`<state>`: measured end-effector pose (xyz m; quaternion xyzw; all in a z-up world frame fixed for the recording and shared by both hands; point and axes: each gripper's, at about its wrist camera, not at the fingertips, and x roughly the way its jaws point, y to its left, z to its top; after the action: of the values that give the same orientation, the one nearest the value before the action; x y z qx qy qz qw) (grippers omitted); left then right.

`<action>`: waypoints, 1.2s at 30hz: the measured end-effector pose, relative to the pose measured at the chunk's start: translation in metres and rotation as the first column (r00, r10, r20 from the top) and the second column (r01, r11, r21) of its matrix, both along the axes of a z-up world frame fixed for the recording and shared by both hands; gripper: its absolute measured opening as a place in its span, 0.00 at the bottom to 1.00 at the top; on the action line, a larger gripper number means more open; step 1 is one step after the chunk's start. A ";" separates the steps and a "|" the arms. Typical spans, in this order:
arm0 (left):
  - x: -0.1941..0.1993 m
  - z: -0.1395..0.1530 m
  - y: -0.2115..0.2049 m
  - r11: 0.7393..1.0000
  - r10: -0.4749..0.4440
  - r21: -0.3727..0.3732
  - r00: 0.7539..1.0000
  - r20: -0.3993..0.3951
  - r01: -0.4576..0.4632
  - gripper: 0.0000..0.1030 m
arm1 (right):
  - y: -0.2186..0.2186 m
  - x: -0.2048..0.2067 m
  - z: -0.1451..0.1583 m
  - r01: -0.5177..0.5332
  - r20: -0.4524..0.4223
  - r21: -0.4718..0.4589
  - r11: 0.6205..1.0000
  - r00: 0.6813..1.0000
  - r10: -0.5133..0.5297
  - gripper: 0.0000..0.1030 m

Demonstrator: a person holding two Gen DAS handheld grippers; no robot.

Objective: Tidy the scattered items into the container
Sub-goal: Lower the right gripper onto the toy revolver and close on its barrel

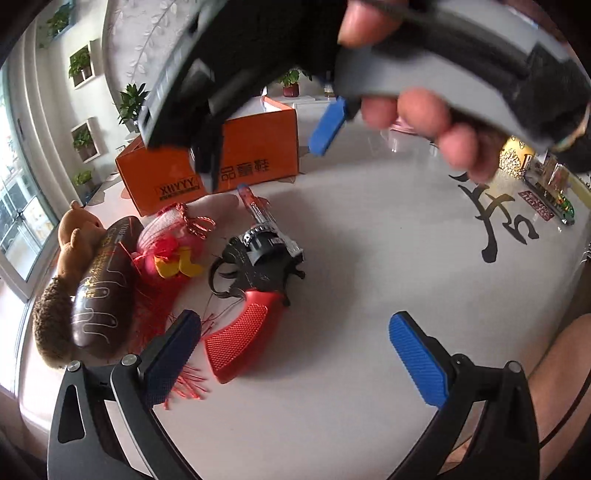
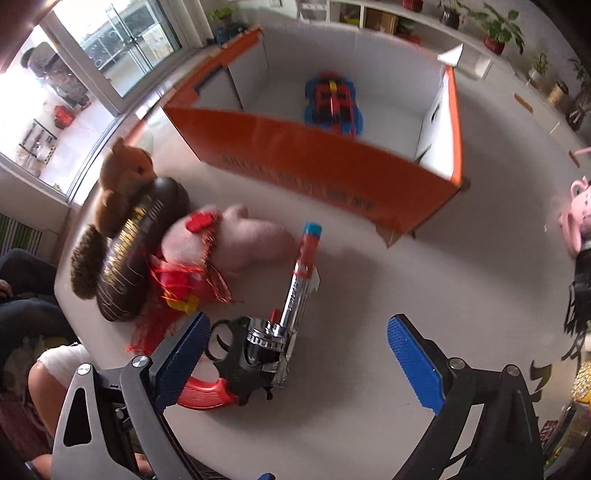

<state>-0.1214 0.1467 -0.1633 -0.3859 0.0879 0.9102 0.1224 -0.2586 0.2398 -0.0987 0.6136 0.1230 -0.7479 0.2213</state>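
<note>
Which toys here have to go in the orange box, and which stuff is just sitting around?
For the job:
orange box
toy revolver
pink plush pig
brown squirrel plush
toy car, already inside the box

Just lying about:
potted plants
pink teapot toy

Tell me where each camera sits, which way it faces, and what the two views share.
Left wrist: on the left gripper, facing the table and orange box; the right hand crosses overhead.
Right wrist: on the right gripper, looking down over the toy revolver into the orange box holding a toy car.
Shared: toy revolver, squirrel plush, pink plush.
</note>
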 end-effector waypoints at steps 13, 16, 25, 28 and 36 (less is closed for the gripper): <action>-0.002 0.000 0.031 0.999 0.024 -0.027 0.999 -0.028 -0.025 1.00 | 0.012 -0.004 -0.038 0.013 0.034 0.014 1.000 0.999 -0.014 0.86; -0.004 0.002 0.033 0.999 0.033 -0.022 0.999 -0.009 -0.033 1.00 | 0.011 -0.004 -0.042 0.001 0.040 0.030 1.000 0.999 -0.002 0.85; -0.016 0.004 0.026 0.999 0.042 -0.023 0.997 0.057 -0.041 1.00 | 0.008 -0.006 -0.050 -0.020 0.063 0.043 0.999 0.998 0.017 0.69; -0.019 0.004 0.026 0.999 0.027 -0.033 0.997 0.069 -0.025 1.00 | 0.010 -0.006 -0.054 -0.014 0.077 0.047 0.999 0.997 0.011 0.64; -0.016 0.011 0.031 0.999 -0.012 -0.045 0.998 0.062 0.015 0.81 | 0.026 -0.005 -0.058 0.009 0.104 0.052 0.999 0.994 -0.015 0.38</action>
<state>-0.1377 0.1779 -0.1523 -0.4160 0.1072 0.8947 0.1224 -0.2635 0.2653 -0.1569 0.6582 0.1268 -0.7126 0.2071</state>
